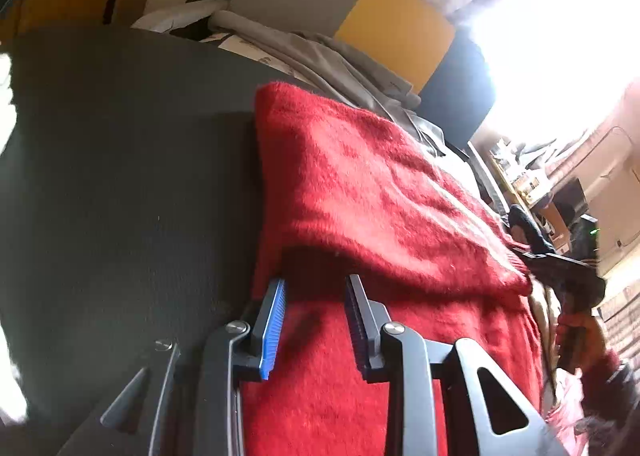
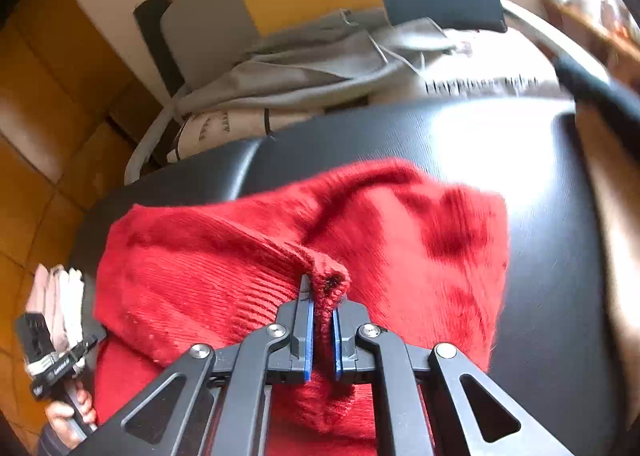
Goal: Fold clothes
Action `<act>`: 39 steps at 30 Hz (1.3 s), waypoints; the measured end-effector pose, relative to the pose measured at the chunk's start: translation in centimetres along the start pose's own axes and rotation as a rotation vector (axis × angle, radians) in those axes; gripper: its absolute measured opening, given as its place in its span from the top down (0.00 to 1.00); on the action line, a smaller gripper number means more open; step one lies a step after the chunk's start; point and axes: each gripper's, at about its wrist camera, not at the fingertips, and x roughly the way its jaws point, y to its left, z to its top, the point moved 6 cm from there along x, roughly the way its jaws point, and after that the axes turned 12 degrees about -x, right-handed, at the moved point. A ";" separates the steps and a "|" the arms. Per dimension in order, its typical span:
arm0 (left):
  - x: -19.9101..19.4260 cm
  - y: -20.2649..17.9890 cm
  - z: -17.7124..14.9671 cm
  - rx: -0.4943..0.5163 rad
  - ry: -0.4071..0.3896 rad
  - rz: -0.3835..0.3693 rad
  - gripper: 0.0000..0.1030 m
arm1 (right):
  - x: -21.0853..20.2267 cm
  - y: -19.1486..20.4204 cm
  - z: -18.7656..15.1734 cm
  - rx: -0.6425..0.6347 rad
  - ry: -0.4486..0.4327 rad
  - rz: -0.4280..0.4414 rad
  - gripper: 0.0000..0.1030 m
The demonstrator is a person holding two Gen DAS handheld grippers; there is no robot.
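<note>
The red sweater (image 2: 248, 268) lies folded on the black worktop (image 2: 552, 256). The right hand-held gripper (image 2: 322, 308) pinches its ribbed edge. The left hand-held gripper (image 1: 316, 288), jaws apart and empty, hovers over the sweater. Grey clothing (image 2: 312, 68) lies at 12 o'clock.

Red fuzzy sweater (image 2: 400, 232), half-folded

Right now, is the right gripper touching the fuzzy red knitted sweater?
Touching. In the right wrist view, the right gripper has its jaws shut on a bunched ribbed edge of the fuzzy red knitted sweater, pinched between the blue pads.
</note>
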 end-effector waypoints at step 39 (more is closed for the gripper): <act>8.2 -3.7 6.8 0.142 -0.042 0.034 0.64 | 0.5 3.8 -4.2 -0.238 -0.130 -0.125 0.40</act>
